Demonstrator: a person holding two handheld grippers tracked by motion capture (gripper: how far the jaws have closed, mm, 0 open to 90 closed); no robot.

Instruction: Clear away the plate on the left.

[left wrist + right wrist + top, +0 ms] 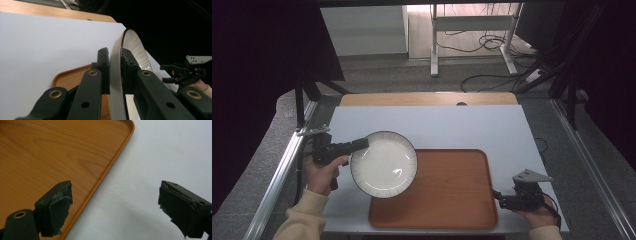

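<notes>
A white plate with a dark ribbed rim hangs tilted over the left end of the wooden tray. My left gripper is shut on the plate's upper left rim; in the left gripper view the plate stands edge-on with the pads pressed on both sides. My right gripper rests open by the tray's near right corner, its fingers spread over the tray edge and the white tabletop, nothing between them. It also shows at the far right of the left gripper view.
The white tabletop has a wooden strip along its far edge. Metal rails run down both sides. Beyond the table are a desk frame and floor cables.
</notes>
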